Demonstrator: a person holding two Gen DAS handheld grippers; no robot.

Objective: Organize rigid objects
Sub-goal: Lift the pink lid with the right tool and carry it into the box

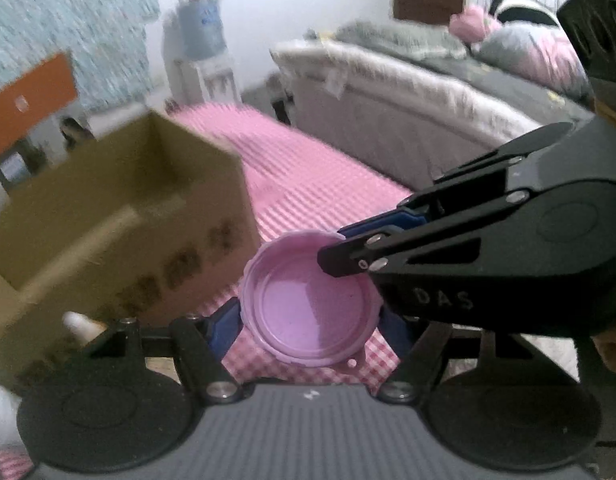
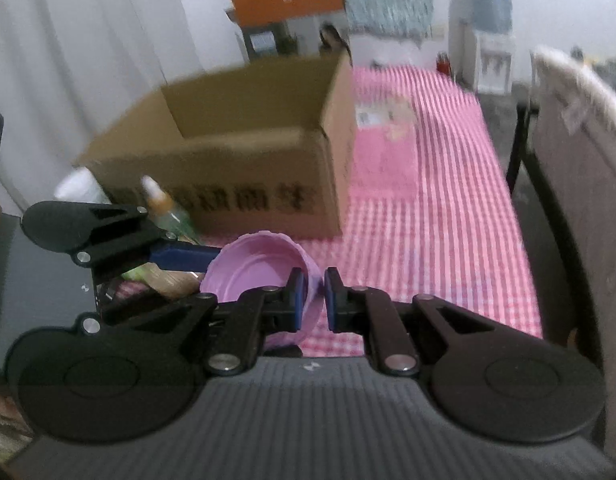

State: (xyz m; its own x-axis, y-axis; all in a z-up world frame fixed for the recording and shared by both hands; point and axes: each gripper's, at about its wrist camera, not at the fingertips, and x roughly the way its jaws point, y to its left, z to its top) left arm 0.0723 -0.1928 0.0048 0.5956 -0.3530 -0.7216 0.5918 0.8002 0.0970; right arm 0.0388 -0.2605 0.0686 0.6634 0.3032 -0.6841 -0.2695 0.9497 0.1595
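A pink round lid (image 1: 308,300) is held above the pink checked tablecloth (image 1: 308,168). My left gripper (image 1: 308,320) has its blue pads (image 1: 221,332) against the lid's two sides. My right gripper (image 2: 312,300) is shut on the lid's rim (image 2: 312,280), one pad inside and one outside; it also shows in the left wrist view (image 1: 348,252), reaching in from the right. The lid in the right wrist view (image 2: 259,272) is tilted, hollow side up. An open cardboard box (image 2: 235,152) stands just behind the lid.
A small dropper bottle (image 2: 159,200) and a white bottle (image 2: 77,188) stand to the left of the box. A pink flat packet (image 2: 384,144) lies on the cloth right of the box. A chair with a grey cover (image 2: 580,168) stands at the table's right side.
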